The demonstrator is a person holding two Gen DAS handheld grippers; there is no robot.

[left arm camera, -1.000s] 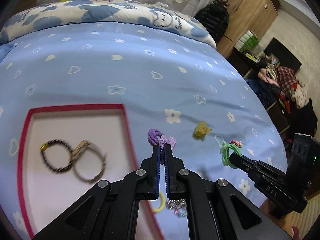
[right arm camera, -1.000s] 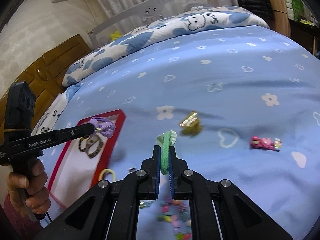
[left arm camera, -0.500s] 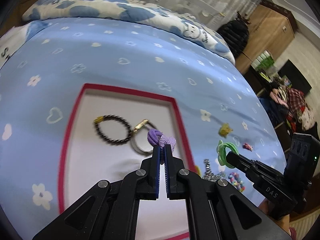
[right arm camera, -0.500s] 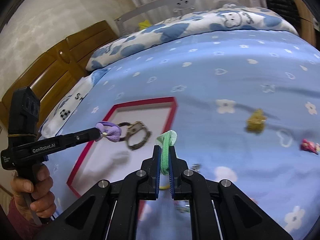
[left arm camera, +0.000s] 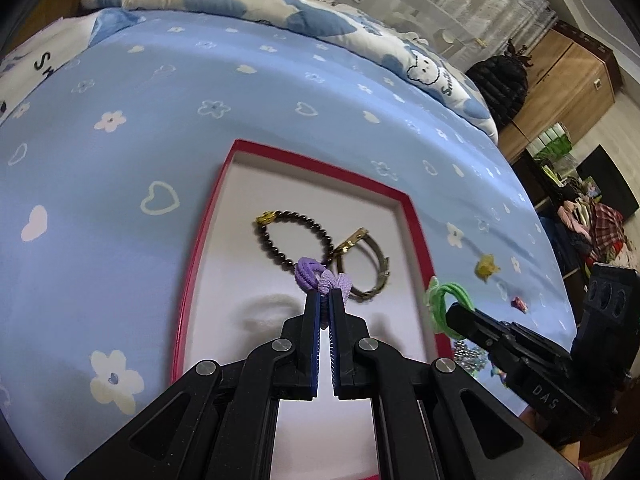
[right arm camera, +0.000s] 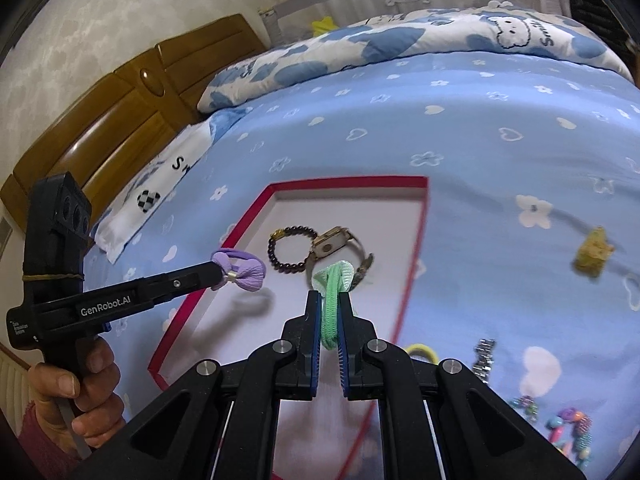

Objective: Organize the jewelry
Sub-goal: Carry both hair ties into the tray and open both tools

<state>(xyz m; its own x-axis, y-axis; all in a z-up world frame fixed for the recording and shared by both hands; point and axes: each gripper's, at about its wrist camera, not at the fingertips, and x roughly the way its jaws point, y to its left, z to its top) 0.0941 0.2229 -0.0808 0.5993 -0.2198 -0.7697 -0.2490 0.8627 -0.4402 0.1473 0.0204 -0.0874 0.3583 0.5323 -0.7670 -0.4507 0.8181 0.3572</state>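
Note:
A red-rimmed white tray (left arm camera: pixel 416 224) (right arm camera: pixel 423 216) lies on the blue bedspread. In it lie a dark bead bracelet (left arm camera: pixel 294 240) (right arm camera: pixel 289 250) and a gold watch (left arm camera: pixel 366 266) (right arm camera: pixel 334 242). My left gripper (left arm camera: pixel 324 300) (right arm camera: pixel 218 272) is shut on a purple bow hair tie (left arm camera: pixel 320 276) (right arm camera: pixel 240 270), held above the tray's middle. My right gripper (right arm camera: pixel 330 300) (left arm camera: pixel 450 314) is shut on a green hair tie (right arm camera: pixel 332 300) (left arm camera: pixel 446 300), held over the tray's right rim.
On the bedspread right of the tray lie a yellow clip (right arm camera: pixel 594 256) (left arm camera: pixel 486 266), a pink clip (left arm camera: pixel 519 303), a yellow hair tie (right arm camera: pixel 420 350), a silver chain (right arm camera: pixel 484 358) and colourful beads (right arm camera: pixel 568 428). Pillows and a wooden headboard (right arm camera: pixel 120 120) are beyond.
Both grippers have moved left from over the loose items to above the tray, each still holding its hair tie. The tray now fills the middle of both views.

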